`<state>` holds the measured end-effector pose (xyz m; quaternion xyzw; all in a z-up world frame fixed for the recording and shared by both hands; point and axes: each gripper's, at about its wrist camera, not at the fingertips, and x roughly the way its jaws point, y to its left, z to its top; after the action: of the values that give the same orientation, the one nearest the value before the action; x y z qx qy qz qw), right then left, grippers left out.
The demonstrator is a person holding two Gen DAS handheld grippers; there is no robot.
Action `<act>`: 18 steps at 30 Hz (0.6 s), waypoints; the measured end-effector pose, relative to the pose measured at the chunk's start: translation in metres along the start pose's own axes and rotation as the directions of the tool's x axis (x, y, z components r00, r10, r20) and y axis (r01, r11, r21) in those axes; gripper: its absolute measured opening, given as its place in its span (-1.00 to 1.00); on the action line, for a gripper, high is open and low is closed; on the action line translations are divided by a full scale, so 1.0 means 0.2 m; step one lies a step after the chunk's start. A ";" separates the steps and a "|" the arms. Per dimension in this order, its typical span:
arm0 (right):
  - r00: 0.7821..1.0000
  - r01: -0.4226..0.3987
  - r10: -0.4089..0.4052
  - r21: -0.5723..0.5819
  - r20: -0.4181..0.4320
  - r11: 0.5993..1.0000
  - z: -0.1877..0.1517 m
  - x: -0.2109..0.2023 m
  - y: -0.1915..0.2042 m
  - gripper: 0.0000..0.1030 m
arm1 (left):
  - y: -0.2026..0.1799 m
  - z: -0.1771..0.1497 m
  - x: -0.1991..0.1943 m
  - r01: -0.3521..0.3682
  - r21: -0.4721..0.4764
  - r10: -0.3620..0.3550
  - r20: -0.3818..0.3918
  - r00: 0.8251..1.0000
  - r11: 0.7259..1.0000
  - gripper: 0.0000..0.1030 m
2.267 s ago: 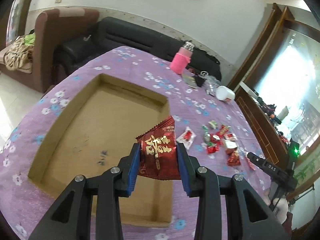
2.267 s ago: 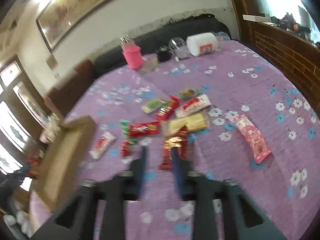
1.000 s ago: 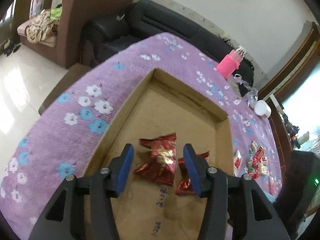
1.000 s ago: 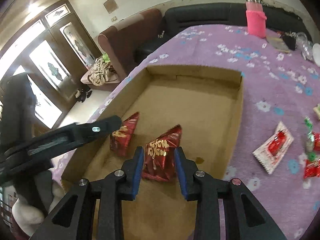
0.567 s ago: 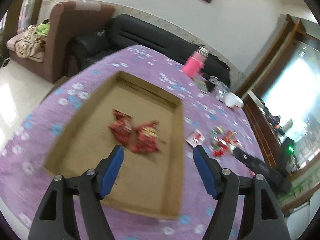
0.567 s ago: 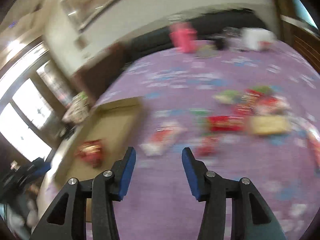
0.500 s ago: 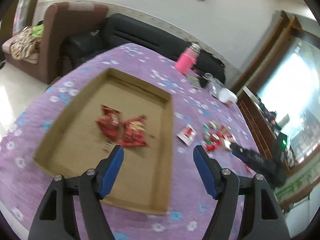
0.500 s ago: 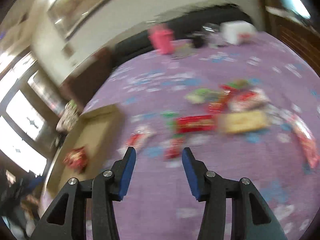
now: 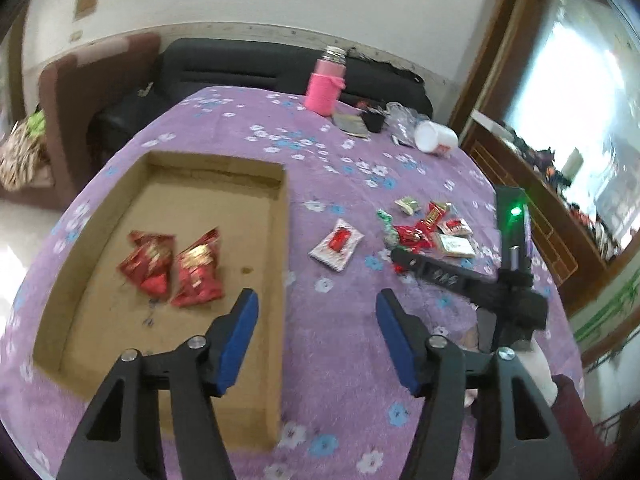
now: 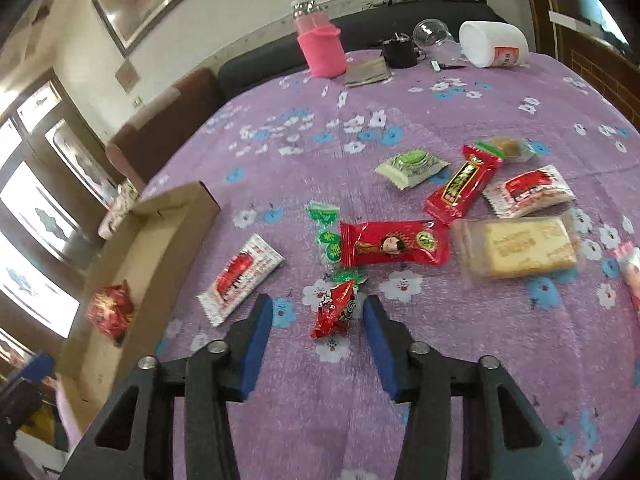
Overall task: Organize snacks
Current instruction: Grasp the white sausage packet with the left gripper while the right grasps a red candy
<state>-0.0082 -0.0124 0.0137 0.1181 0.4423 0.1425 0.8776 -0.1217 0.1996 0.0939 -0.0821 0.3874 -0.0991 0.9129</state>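
Observation:
A shallow cardboard tray (image 9: 276, 264) lies on the purple flowered cloth, with two red snack packets (image 9: 176, 266) inside it. My left gripper (image 9: 316, 312) is open and empty above the tray's right wall. My right gripper (image 10: 318, 314) is open, and a small red packet (image 10: 336, 310) lies between its fingers on the cloth. Beyond it lie a long red packet (image 10: 394, 242), a white and red packet (image 10: 240, 276), a biscuit pack (image 10: 518, 250) and several more snacks. The tray (image 10: 160, 232) shows at the left of the right wrist view. The right gripper also shows in the left wrist view (image 9: 404, 256).
A pink bottle (image 10: 320, 44), a dark cup (image 10: 400, 54), a clear glass (image 10: 432, 36) and a tipped white cup (image 10: 494, 46) stand at the table's far edge. A dark sofa (image 9: 240, 68) is behind the table. A wooden cabinet (image 9: 532, 192) runs along the right.
Both grippers let go of their red packets in the tray and opened. The left drew back toward the tray's right wall. The right swung over to the snack pile.

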 end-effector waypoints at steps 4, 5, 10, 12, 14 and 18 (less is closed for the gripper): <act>0.999 0.019 -0.020 0.033 0.032 0.999 -0.02 -0.04 -0.07 -0.71 | -0.11 0.09 0.17 -0.041 0.097 0.044 -0.029 0.999 0.994 0.17; 0.999 0.025 -0.026 0.046 0.040 0.999 -0.01 -0.04 -0.09 -0.71 | -0.13 0.12 0.23 -0.050 0.124 0.056 -0.049 0.997 0.991 0.17; 0.997 -0.033 0.021 0.157 0.076 0.987 0.00 -0.11 -0.23 -0.71 | -0.20 0.21 0.54 -0.090 0.206 0.121 -0.144 0.982 0.974 0.17; 0.996 -0.058 0.045 0.182 0.074 0.982 0.00 -0.12 -0.25 -0.71 | -0.21 0.23 0.65 -0.089 0.219 0.129 -0.176 0.976 0.972 0.17; 0.995 -0.077 0.064 0.192 0.072 0.978 0.00 -0.11 -0.25 -0.70 | -0.22 0.25 0.75 -0.097 0.235 0.147 -0.205 0.968 0.967 0.17; 0.992 -0.112 0.097 0.189 0.084 0.976 0.01 -0.13 -0.23 -0.70 | -0.24 0.26 0.89 -0.112 0.264 0.179 -0.244 0.953 0.958 0.17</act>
<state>-0.0147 -0.0654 0.0189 0.2309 0.4143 0.1404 0.8691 0.0314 0.1143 0.0182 0.0753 0.4959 -0.0888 0.8605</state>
